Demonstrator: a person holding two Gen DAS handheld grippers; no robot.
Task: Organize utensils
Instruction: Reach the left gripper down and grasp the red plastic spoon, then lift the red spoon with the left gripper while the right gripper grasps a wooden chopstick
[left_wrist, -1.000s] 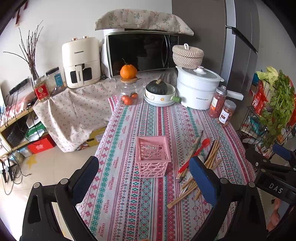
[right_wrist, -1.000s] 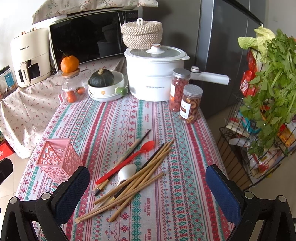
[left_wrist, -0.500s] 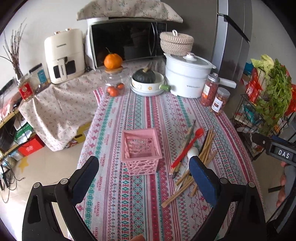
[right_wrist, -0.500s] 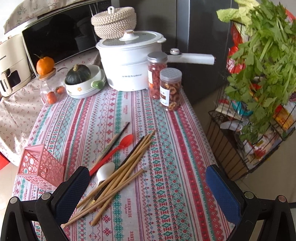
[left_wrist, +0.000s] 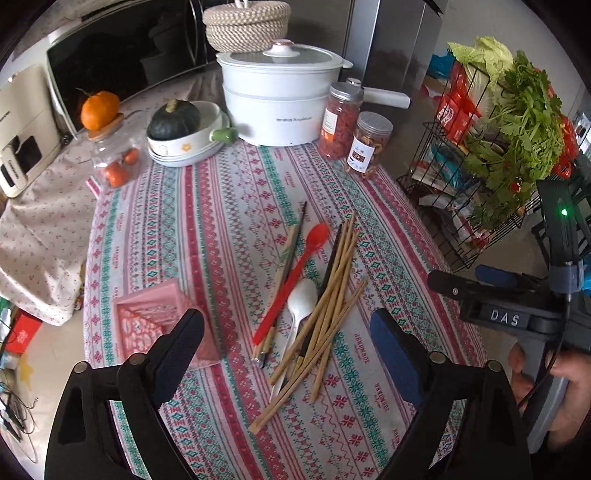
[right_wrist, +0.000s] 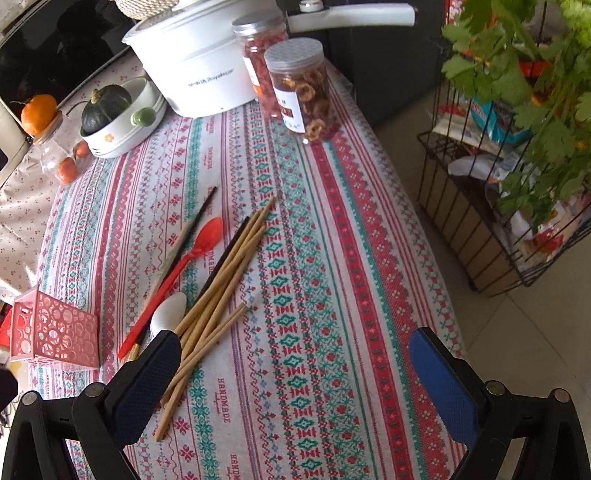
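A loose pile of utensils lies mid-table: several bamboo chopsticks (left_wrist: 328, 306) (right_wrist: 221, 288), a red spoon (left_wrist: 295, 277) (right_wrist: 181, 266), a white spoon (left_wrist: 301, 306) (right_wrist: 168, 314) and dark chopsticks (left_wrist: 291, 251). A pink perforated basket (left_wrist: 155, 325) (right_wrist: 51, 328) stands left of them. My left gripper (left_wrist: 286, 350) is open and empty, hovering above the near ends of the utensils. My right gripper (right_wrist: 295, 369) is open and empty above the tablecloth, just right of the chopsticks; it also shows at the right in the left wrist view (left_wrist: 498, 295).
At the table's far end stand a white pot (left_wrist: 280, 96), two snack jars (left_wrist: 354, 136), a bowl with a green squash (left_wrist: 181, 129) and a glass jar topped by an orange (left_wrist: 110, 147). A wire rack with greens (left_wrist: 498, 166) stands right of the table.
Both grippers have moved forward and down toward the table. The left view has swung right from the basket to the utensil pile. Nothing on the table has moved.
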